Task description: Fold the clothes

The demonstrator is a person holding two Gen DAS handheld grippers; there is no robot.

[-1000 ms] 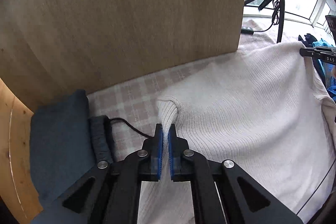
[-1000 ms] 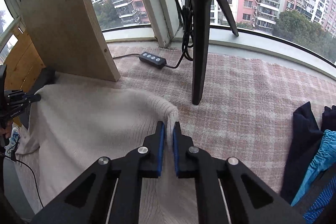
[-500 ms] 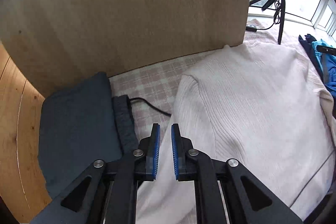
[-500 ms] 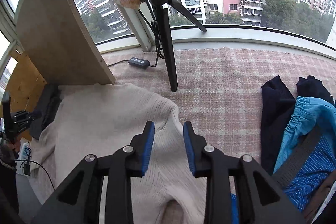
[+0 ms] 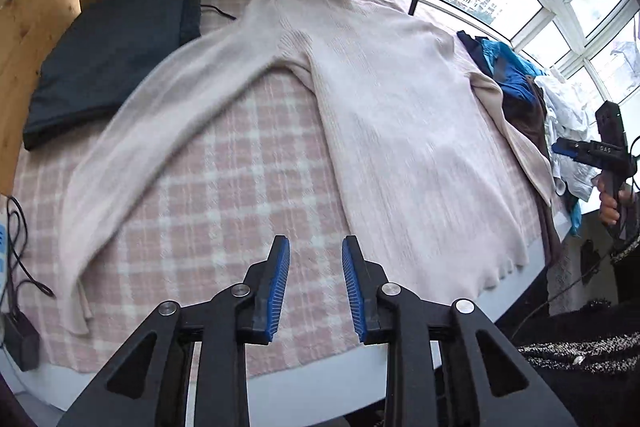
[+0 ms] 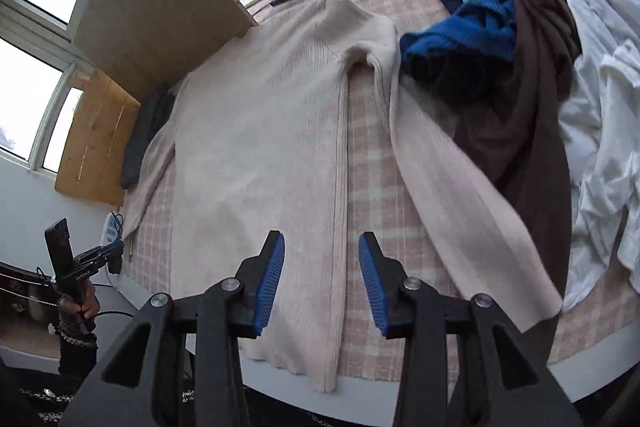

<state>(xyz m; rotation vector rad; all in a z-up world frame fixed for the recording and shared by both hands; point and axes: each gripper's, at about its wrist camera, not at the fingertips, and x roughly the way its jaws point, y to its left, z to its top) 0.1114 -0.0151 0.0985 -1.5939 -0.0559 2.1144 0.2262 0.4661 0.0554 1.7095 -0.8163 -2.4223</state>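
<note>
From the left wrist, the left gripper (image 5: 315,281) hung wide and empty above the checked cloth (image 5: 224,195), the cream sweater (image 5: 400,131) spread flat ahead, blurred. From the right wrist, the right gripper (image 6: 321,281) gaped empty over its hem; the clothes pile (image 6: 520,39) overlapped one sleeve.

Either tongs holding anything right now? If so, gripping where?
Nothing held. Left tongs and right tongs are both open and empty above the cream sweater, which lies spread flat on the checked blanket.
</note>
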